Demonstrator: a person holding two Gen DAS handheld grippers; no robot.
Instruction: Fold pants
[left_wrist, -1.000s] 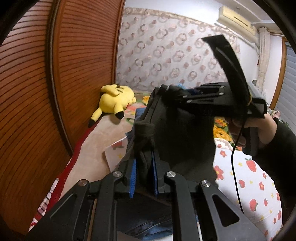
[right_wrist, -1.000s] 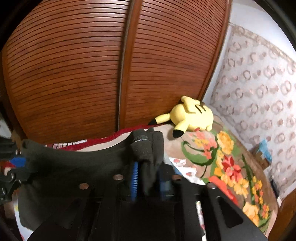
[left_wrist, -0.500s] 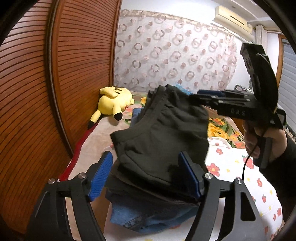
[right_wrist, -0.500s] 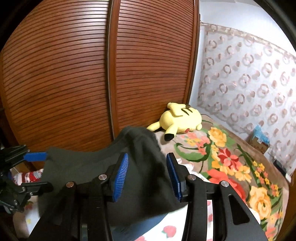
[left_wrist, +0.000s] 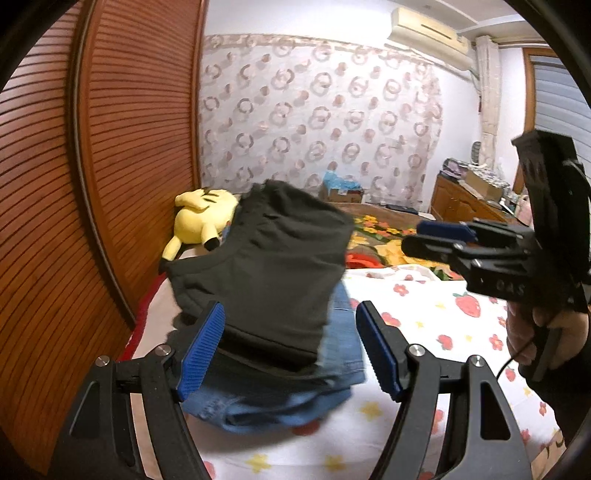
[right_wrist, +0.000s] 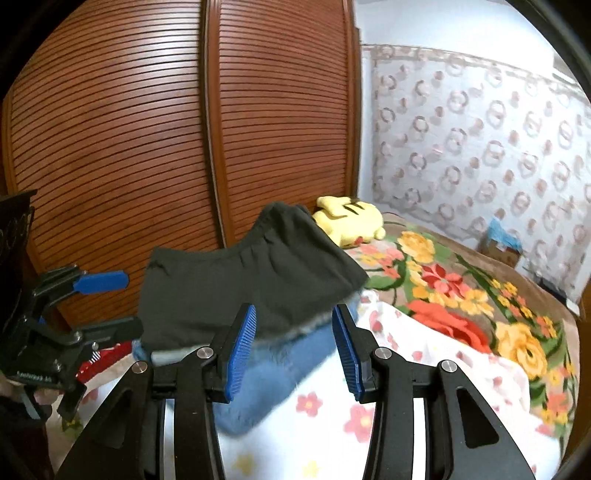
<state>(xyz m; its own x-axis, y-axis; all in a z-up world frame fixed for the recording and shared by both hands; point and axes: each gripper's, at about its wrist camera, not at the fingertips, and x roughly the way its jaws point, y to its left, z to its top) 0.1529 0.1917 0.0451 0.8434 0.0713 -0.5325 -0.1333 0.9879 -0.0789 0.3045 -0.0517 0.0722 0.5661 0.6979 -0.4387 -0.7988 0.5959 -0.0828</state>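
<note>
- Left gripper (left_wrist: 290, 349): jaws wide apart, gripping nothing; blue pads (left_wrist: 201, 350) flank the near edge of the pile w/o touching it.
- Right gripper (right_wrist: 293, 345): also spread, nothing clamped. Seen from the left cam it hovers off to the right of the pile, clear of the cloth.
- Black pants (left_wrist: 266, 266) sit folded on top of folded blue jeans (left_wrist: 273, 402), on the white strawberry-print sheet (left_wrist: 436, 325) near the wooden sliding doors (left_wrist: 74, 184). Far corner looks lifted or humped (motion blur, so can't say if it has fully settled).
- Key relation: pile lies straight ahead of the left gripper, its long axis running away twd the yellow plush toy (left_wrist: 201, 214); right gripper faces it across that axis. Left seems nearer, so any tidy-up of the near edge prob. falls to it.
- View diffs: left cam shows the black layers overhanging the denim at front; right cam shows the frayed side edge, the floral blanket (right_wrist: 461, 291) beyond, and the left gripper at frame-left.
- Judgement: fold looks about done; only flattening left.
</note>
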